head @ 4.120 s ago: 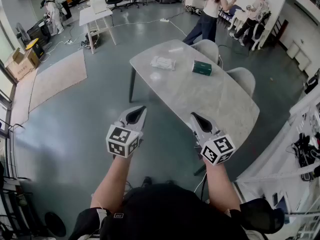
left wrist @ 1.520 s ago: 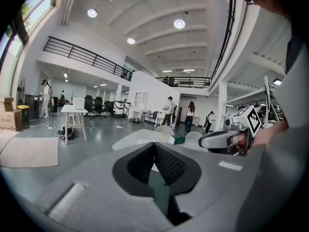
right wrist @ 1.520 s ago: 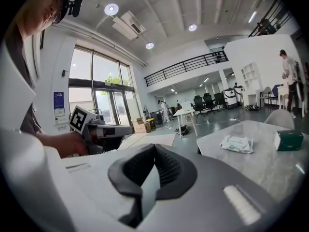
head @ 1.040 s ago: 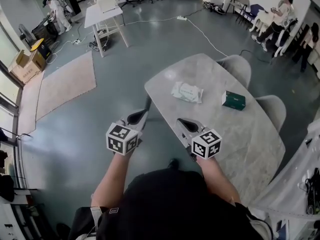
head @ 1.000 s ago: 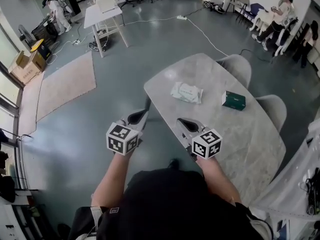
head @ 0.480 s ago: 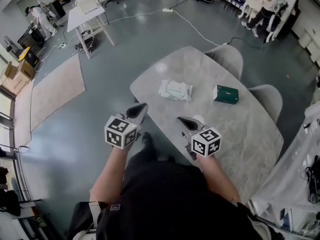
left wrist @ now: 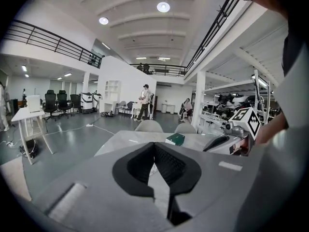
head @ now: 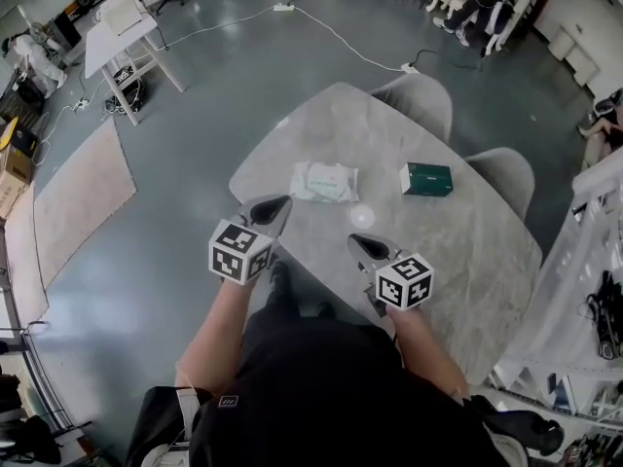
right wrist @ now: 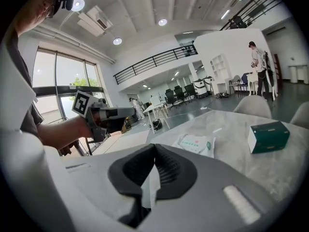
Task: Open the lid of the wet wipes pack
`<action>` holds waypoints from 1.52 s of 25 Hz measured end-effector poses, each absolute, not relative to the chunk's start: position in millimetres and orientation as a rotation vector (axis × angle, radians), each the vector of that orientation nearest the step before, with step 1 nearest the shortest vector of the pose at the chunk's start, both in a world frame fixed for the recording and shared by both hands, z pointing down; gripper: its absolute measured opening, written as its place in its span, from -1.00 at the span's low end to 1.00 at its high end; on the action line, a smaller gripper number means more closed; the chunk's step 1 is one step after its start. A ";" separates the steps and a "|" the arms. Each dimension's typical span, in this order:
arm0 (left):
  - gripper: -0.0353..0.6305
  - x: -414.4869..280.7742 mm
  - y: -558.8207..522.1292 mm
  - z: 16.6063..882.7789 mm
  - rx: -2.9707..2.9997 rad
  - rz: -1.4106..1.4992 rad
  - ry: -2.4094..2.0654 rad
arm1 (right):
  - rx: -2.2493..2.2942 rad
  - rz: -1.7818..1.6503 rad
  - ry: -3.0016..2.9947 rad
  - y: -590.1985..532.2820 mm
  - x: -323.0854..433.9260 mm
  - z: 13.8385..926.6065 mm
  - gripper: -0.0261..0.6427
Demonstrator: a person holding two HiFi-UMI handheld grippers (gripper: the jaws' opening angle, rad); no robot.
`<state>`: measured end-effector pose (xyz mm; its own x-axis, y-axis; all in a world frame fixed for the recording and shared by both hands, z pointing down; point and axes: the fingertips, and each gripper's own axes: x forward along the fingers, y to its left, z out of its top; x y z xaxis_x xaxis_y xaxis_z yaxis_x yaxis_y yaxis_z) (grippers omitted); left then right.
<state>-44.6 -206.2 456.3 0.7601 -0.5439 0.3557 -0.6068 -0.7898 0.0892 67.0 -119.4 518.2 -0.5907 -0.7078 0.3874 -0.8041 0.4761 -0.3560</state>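
The wet wipes pack (head: pixel 324 181), white with green print, lies flat on the near-left part of the grey marble table (head: pixel 458 261), its lid closed. It also shows in the right gripper view as the pack (right wrist: pixel 195 144), ahead of the jaws. My left gripper (head: pixel 279 204) hovers at the table's near edge, a little short of the pack, its jaws shut and empty (left wrist: pixel 154 144). My right gripper (head: pixel 356 243) is over the table, nearer to me than the pack, also shut with nothing between its fingers (right wrist: pixel 154 146).
A dark green box (head: pixel 426 178) stands on the table to the right of the pack. Two grey chairs (head: pixel 419 100) (head: pixel 501 175) are tucked in at the far side. People stand far off across the hall. A white table (head: pixel 122 27) is at the far left.
Both grippers have moved forward and down toward the table as I walked up to it. The pack now lies just ahead of the left gripper's tip. Both stay shut.
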 end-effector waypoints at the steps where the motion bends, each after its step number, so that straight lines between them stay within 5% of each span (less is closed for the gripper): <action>1: -0.89 -47.3 -216.4 459.1 2.764 0.475 -0.901 | 1.313 0.766 -2.523 -130.4 62.0 520.9 -0.91; 17: -0.89 -50.4 -326.0 542.6 2.765 0.613 -0.449 | 1.356 0.836 -2.270 -274.4 -10.6 581.6 -0.91; 36: -0.88 47.9 -331.6 640.1 2.764 1.098 -0.217 | 1.382 0.882 -2.140 -289.1 85.9 643.2 -0.90; 38: -0.71 53.2 -331.9 649.3 2.766 1.145 -0.192 | 1.369 0.882 -2.142 -292.0 89.0 647.1 -0.89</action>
<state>53.2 -331.9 649.3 0.7020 -0.0635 0.7094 -0.1717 -0.9817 0.0820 89.0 -292.0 647.1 -0.4081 -0.6269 0.6637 -0.9125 0.3035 -0.2743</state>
